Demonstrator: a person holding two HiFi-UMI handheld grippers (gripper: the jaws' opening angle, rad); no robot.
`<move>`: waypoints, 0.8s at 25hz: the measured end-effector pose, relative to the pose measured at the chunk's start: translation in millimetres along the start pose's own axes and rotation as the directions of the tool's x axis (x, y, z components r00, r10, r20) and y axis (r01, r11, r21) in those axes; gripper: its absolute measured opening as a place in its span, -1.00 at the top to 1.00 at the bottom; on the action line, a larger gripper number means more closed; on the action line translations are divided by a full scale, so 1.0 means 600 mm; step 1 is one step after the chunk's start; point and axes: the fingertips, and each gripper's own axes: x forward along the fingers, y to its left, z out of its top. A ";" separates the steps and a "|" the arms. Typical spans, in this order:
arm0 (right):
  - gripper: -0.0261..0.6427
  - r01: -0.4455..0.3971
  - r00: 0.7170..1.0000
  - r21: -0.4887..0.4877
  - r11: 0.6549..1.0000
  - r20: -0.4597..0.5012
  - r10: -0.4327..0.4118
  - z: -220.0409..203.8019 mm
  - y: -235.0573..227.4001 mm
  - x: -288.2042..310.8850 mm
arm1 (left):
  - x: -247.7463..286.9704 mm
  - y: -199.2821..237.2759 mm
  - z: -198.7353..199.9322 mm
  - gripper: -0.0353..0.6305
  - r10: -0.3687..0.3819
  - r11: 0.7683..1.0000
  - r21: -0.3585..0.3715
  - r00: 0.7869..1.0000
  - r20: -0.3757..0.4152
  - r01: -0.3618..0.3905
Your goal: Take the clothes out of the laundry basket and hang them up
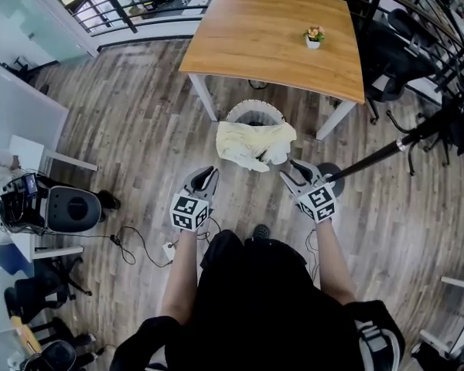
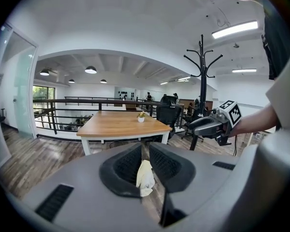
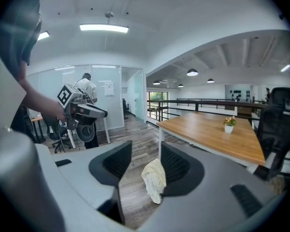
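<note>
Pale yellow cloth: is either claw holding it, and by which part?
Neither. The pale yellow cloth drapes the white laundry basket; left gripper and right gripper are both clear of it.

Plain pale cream-yellow garment (image 1: 255,144) on white laundry basket (image 1: 254,108). Honey-brown wood-grain table (image 1: 271,29), white legs. Streaked grey-brown plank floor (image 1: 139,130). Grey left hand-held gripper (image 1: 207,173) and right hand-held gripper (image 1: 288,168), black ribbed pads, black-and-white square markers. Black coat stand (image 1: 387,151). White pot (image 1: 314,42), orange-pink flowers.
</note>
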 end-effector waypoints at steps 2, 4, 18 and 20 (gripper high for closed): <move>0.08 -0.004 1.000 -0.001 1.000 0.005 0.004 -0.002 0.000 0.001 | 0.000 0.002 0.001 0.49 0.023 1.000 0.007 1.000 0.010 -0.023; -0.14 -0.002 1.000 -0.003 1.000 0.012 0.002 -0.002 0.000 0.001 | 0.000 0.004 0.000 0.10 0.042 0.999 0.015 0.999 0.016 -0.042; -0.26 -0.014 1.000 0.001 1.000 0.015 0.014 -0.005 -0.001 0.010 | 0.003 0.004 -0.016 0.01 0.041 0.999 0.030 0.999 -0.012 -0.041; -0.25 -0.016 1.000 0.000 1.000 0.012 0.016 -0.003 -0.005 0.017 | 0.008 0.005 -0.018 0.01 0.026 0.999 0.019 1.000 -0.014 -0.026</move>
